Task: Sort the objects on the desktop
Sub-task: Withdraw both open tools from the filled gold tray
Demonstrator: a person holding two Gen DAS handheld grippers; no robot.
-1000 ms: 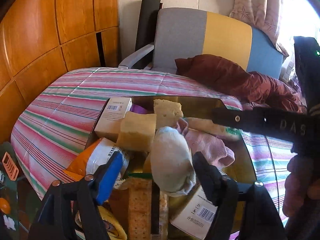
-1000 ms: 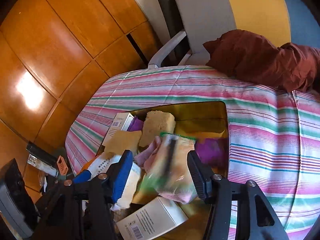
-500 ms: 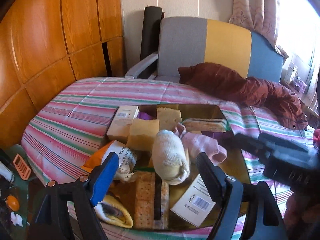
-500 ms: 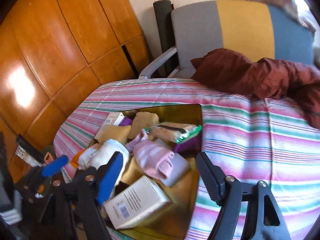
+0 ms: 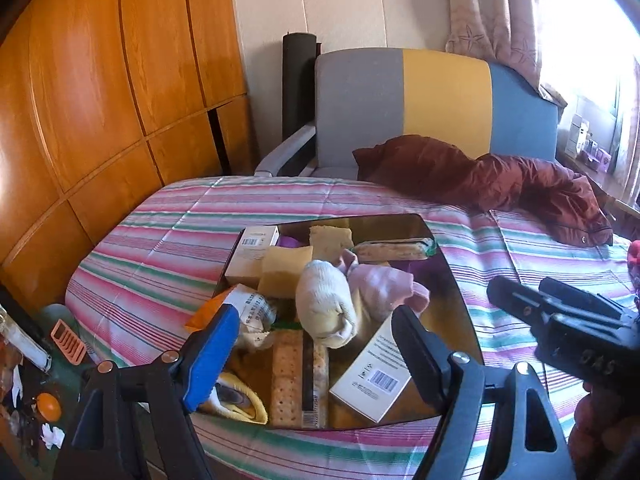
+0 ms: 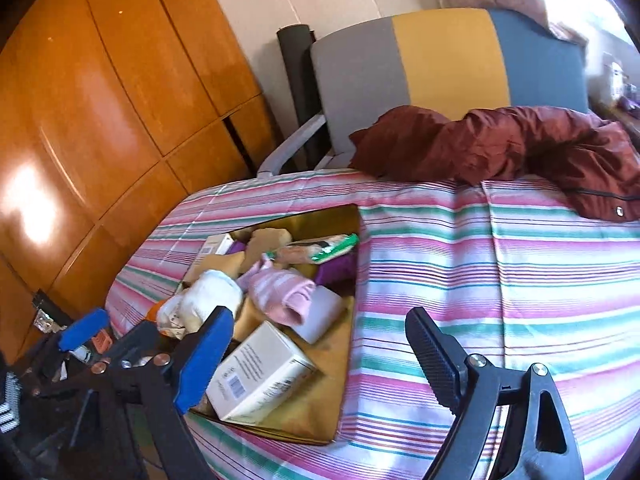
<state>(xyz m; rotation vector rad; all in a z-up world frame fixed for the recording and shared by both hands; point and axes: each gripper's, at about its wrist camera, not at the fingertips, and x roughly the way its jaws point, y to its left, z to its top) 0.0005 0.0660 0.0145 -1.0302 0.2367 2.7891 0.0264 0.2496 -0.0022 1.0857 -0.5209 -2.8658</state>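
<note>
Since the earlier frames, both of my grippers have pulled back from the tray, and the green-ended snack packet that the right gripper carried a second ago now lies released at the far side of the tray. The left gripper is spread wide and holds nothing; the right gripper is likewise released and empty. The gold tray sits on the striped tablecloth, directly ahead of the left gripper and ahead-left of the right gripper. Contents, referenced to the left gripper: a cream rolled sock just beyond the gap between the fingers; a pink sock touching it on the right; a white barcode box close to the right finger; a cracker packet low between the fingers; two yellow sponges and a second box farther ahead; a white-labelled pouch behind the blue left pad. The snack packet is long, clear-wrapped, beige inside, and lies crosswise. A maroon jacket rests well beyond the tray, before a striped chair.
</note>
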